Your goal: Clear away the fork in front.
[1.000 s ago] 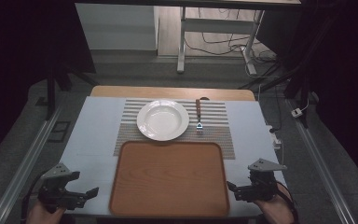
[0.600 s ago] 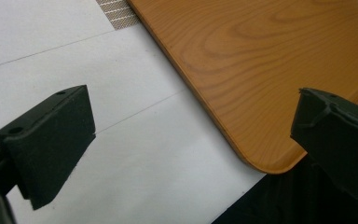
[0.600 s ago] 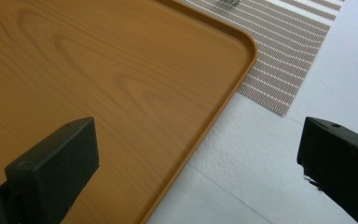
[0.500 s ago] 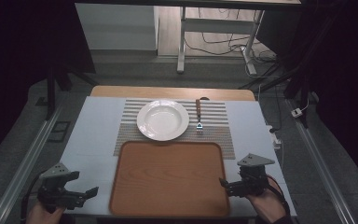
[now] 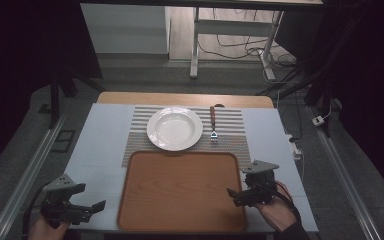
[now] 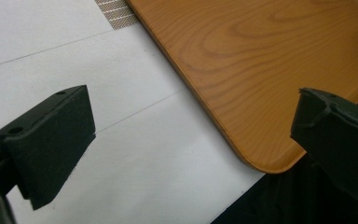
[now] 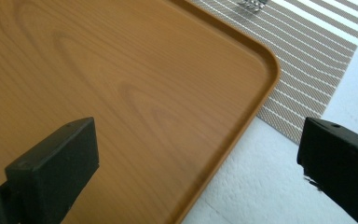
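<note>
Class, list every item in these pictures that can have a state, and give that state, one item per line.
Left gripper: open, holding nothing, beside the tray's near left corner.
Right gripper: open, holding nothing, over the tray's right edge.
Tray: empty, flat on the table.
Plate: empty, upright on the striped mat.
Fork: lying flat on the mat, right of the plate, apart from it.
</note>
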A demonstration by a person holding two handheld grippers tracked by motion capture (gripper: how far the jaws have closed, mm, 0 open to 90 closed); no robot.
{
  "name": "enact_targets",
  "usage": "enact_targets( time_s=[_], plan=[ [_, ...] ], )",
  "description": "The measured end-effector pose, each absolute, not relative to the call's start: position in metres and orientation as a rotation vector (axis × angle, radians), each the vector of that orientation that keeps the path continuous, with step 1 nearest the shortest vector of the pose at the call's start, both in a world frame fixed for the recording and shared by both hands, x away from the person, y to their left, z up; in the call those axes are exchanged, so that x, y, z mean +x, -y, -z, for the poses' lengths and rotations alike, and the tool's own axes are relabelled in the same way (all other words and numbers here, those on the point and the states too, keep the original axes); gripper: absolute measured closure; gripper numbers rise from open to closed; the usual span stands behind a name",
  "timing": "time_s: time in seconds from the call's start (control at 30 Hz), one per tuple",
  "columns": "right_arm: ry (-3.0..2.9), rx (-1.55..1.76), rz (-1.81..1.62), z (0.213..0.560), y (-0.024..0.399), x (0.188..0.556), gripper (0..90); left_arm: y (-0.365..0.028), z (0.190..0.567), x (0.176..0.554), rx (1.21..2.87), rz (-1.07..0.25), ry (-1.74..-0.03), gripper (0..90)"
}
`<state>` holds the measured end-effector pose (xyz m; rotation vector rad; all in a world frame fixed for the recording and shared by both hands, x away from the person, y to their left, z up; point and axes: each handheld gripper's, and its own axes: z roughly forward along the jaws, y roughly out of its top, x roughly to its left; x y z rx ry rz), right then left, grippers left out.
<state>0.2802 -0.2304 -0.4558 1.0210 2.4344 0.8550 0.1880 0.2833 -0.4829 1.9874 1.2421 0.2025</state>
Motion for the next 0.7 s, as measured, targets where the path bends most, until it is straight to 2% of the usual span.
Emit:
enact_targets(
  time_s=[0.7],
  plan=[
    [-2.512, 0.853, -0.643, 0.468, 0.189, 0.306, 0.0, -0.285, 0.483, 0.189, 1.978, -0.185, -1.238, 0.0]
  ],
)
